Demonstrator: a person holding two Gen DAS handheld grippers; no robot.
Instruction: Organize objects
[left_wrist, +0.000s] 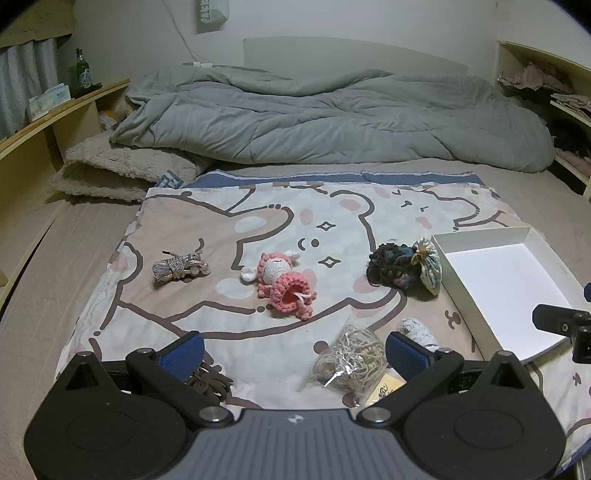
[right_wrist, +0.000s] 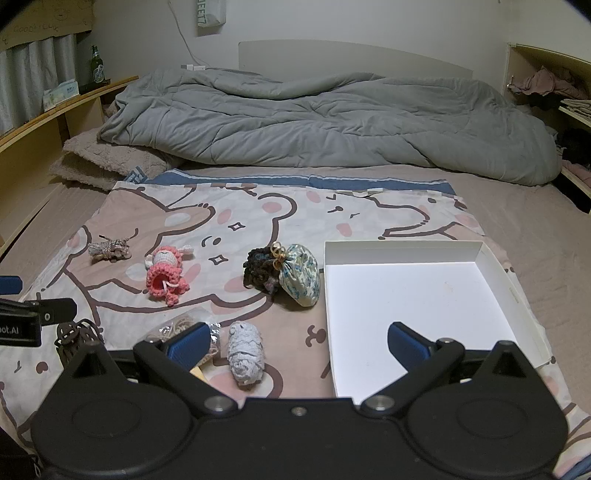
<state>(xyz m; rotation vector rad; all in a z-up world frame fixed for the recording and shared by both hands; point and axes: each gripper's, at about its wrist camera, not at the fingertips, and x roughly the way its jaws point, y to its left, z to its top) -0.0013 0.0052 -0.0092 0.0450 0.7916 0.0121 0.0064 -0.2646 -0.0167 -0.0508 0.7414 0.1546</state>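
Small objects lie on a cartoon-print sheet (left_wrist: 258, 206). A pink crochet doll (left_wrist: 284, 282) (right_wrist: 164, 275) lies mid-sheet, a grey twine bundle (left_wrist: 177, 266) (right_wrist: 109, 249) to its left. A dark yarn bundle (left_wrist: 391, 267) (right_wrist: 260, 271) touches a floral pouch (left_wrist: 430, 267) (right_wrist: 301, 275). A bagged cord coil (left_wrist: 351, 360) (right_wrist: 177, 328), a white yarn roll (left_wrist: 417, 330) (right_wrist: 245, 352) and a brown item (left_wrist: 207, 380) (right_wrist: 75, 334) lie near. An empty white box (left_wrist: 509, 280) (right_wrist: 417, 295) sits right. My left gripper (left_wrist: 295, 349) and right gripper (right_wrist: 297, 343) are both open and empty.
A rumpled grey duvet (left_wrist: 332, 118) covers the far half of the bed, with a beige fleece blanket (left_wrist: 122, 173) at its left. Wooden shelves run along both sides; the left one holds a green bottle (left_wrist: 82, 74) and a tissue pack (left_wrist: 50, 99).
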